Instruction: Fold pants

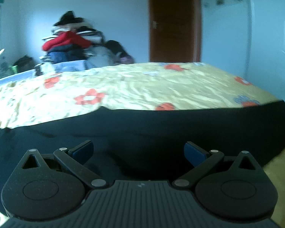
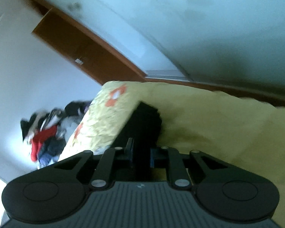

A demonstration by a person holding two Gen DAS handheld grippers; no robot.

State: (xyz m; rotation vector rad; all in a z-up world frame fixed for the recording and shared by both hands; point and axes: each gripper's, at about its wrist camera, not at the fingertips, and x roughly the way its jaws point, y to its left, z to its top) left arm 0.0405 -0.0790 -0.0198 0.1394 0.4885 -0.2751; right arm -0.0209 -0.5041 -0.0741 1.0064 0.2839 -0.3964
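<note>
pants (image 1: 142, 131): black, flat on the flowered bedspread (image 1: 134, 87), 12 o'clock of both tongs | left gripper (image 1: 138, 152): wide open, nothing between | right gripper (image 2: 141, 154): pinching a pants edge | risk: thin bite slips, fold drags crooked

A big bed (image 1: 142, 87) has a yellow cover (image 1: 47, 104) with red flowers on it. Black pants (image 1: 142, 129) lie flat on the cover, right under and in front of the left jaws. Past the jaws the cover is bare and crinkly.
</note>
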